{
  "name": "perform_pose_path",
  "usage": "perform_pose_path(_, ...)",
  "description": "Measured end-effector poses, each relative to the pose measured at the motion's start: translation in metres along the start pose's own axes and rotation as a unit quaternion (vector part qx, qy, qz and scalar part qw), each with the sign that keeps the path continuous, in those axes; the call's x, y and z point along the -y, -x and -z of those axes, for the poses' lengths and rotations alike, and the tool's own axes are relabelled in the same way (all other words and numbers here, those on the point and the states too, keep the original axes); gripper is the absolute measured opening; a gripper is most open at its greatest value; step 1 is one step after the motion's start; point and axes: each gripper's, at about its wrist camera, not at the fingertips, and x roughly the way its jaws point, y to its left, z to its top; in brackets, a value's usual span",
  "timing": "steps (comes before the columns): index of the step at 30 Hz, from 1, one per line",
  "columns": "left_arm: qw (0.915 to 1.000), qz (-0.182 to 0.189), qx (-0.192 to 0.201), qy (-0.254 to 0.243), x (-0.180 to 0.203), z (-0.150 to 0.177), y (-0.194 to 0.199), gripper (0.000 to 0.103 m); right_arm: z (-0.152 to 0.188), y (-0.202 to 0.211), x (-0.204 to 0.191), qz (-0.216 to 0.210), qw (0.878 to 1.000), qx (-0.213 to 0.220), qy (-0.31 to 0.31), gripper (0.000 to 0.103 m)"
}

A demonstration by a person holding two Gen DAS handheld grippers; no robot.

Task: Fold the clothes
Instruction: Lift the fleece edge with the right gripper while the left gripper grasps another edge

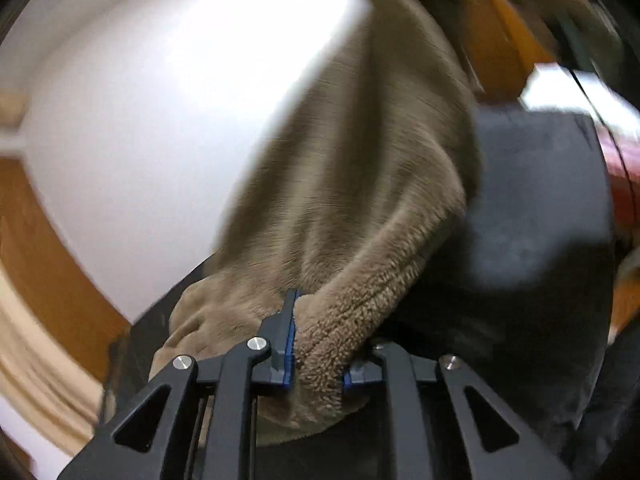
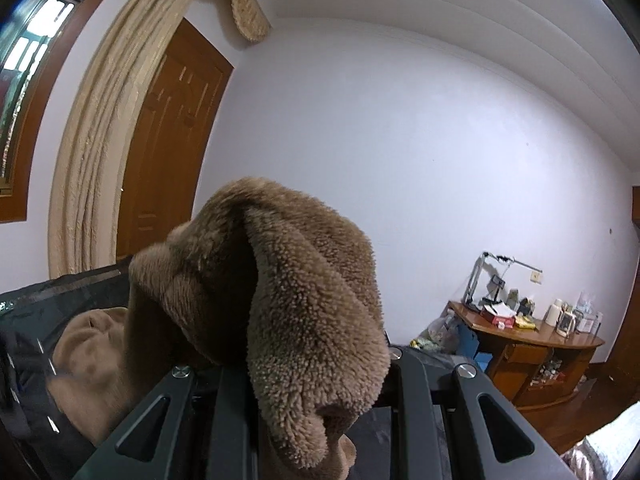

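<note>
Gripping a bunched fold of the brown fleece garment [image 1: 352,200], the left gripper [image 1: 316,344] has its jaws pressed narrow on the fabric, which stretches up and away in the air. Fleece drapes over the right gripper [image 2: 316,364] too, hiding its jaws, so I cannot tell their state. Behind stand a wooden door [image 2: 172,128] and curtain [image 2: 108,120].

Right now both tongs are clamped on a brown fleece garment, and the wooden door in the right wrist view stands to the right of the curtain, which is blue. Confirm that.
Not quite: the curtain is beige, not blue, as the right wrist view shows. The rest holds: the left tongs and right tongs are clamped on the brown fleece garment, and the wooden door stands right of the curtain.
</note>
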Motion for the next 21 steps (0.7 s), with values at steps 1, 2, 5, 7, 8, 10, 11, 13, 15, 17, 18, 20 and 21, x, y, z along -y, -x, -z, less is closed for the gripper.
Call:
perform_pose_path(1, 0.9992, -0.014, 0.009, 0.035, -0.019, -0.004, 0.009, 0.019, 0.005, -0.002, 0.001, -0.007, 1.000, -0.007, -0.007, 0.024)
perform_pose_path(2, 0.9969, -0.027, 0.023, 0.071, -0.038, -0.008, 0.019, 0.019, 0.008, -0.003, 0.002, -0.021, 1.000, -0.011, -0.013, 0.024)
perform_pose_path(5, 0.9805, -0.055, 0.072, 0.174, -0.097, -0.019, 0.054, 0.018, 0.020, -0.006, -0.003, -0.078, 0.996, -0.015, -0.029, 0.024)
perform_pose_path(7, 0.9658, -0.066, 0.100, 0.230, -0.129, -0.026, 0.071, 0.018, 0.027, -0.007, -0.009, -0.121, 0.992, -0.017, -0.033, 0.024)
perform_pose_path(8, 0.9595, -0.072, 0.110, 0.249, -0.141, -0.028, 0.078, 0.018, 0.030, -0.007, -0.015, -0.149, 0.988, -0.020, -0.031, 0.024)
perform_pose_path(10, 0.9466, -0.086, 0.129, 0.282, -0.163, -0.033, 0.089, 0.018, 0.039, -0.005, -0.033, -0.209, 0.977, -0.027, -0.014, 0.024)
perform_pose_path(11, 0.9408, -0.093, 0.137, 0.296, -0.171, -0.036, 0.093, 0.018, 0.043, -0.004, -0.043, -0.236, 0.971, -0.029, -0.001, 0.024)
perform_pose_path(13, 0.9298, -0.107, 0.146, 0.320, -0.188, -0.038, 0.099, 0.018, 0.052, 0.002, -0.066, -0.300, 0.953, -0.040, 0.031, 0.024)
perform_pose_path(15, 0.9201, -0.105, 0.148, 0.347, -0.206, -0.039, 0.096, 0.018, 0.064, 0.011, -0.094, -0.361, 0.928, -0.054, 0.070, 0.025)
perform_pose_path(17, 0.9109, -0.098, 0.149, 0.372, -0.222, -0.041, 0.091, 0.018, 0.073, 0.018, -0.117, -0.406, 0.906, -0.068, 0.100, 0.027)
perform_pose_path(18, 0.9075, -0.095, 0.149, 0.381, -0.225, -0.042, 0.090, 0.018, 0.077, 0.020, -0.125, -0.419, 0.898, -0.074, 0.110, 0.028)
perform_pose_path(20, 0.9018, -0.093, 0.149, 0.395, -0.231, -0.046, 0.091, 0.018, 0.084, 0.024, -0.140, -0.433, 0.887, -0.083, 0.135, 0.030)
perform_pose_path(21, 0.9009, -0.097, 0.149, 0.396, -0.232, -0.048, 0.091, 0.018, 0.085, 0.025, -0.140, -0.440, 0.883, -0.085, 0.138, 0.032)
